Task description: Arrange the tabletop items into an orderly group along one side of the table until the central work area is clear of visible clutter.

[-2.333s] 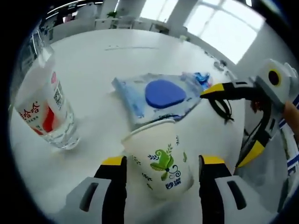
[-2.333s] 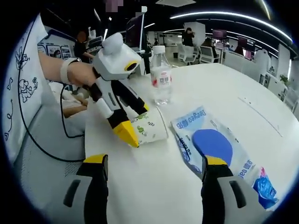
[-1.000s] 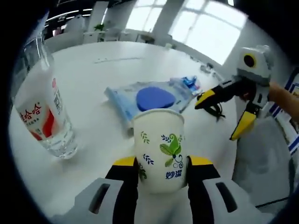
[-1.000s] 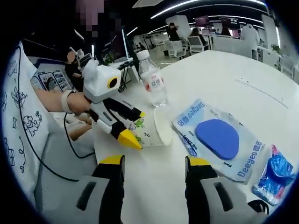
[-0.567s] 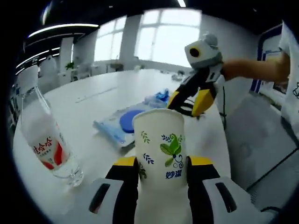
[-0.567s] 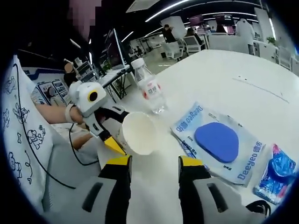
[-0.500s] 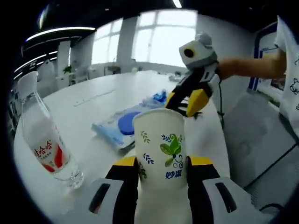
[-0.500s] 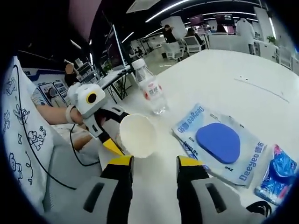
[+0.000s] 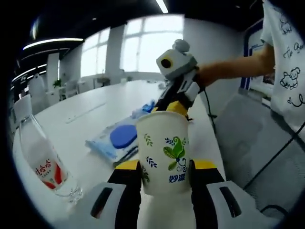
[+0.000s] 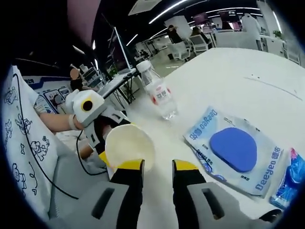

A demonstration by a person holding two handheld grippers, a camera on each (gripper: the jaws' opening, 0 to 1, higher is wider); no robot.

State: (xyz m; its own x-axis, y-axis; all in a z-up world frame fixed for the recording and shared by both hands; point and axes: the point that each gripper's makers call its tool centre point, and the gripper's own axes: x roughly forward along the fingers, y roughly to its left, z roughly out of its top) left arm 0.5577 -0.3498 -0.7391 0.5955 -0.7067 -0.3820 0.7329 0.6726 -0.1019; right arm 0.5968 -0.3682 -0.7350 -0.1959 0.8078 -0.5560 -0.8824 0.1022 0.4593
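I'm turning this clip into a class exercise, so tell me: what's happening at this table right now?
A person is tidying a white table using two tools. The left hand-held gripper is shut on a paper cup with a green leaf print, held upright off the table. The right hand-held gripper is nearly closed on nothing, close beside the cup. A water bottle, a blue-pad packet and a small blue wrapper lie on the table.

Paper cup (image 9: 163,151): no longer tipped on the white table (image 9: 86,114); now upright, lifted, pinched between the left gripper (image 9: 163,168) jaws.
Right gripper (image 10: 151,168): jaws narrower than before, nearly together; it now sits just beyond the cup's rim in the left gripper view.
Both cameras: raised and swung.
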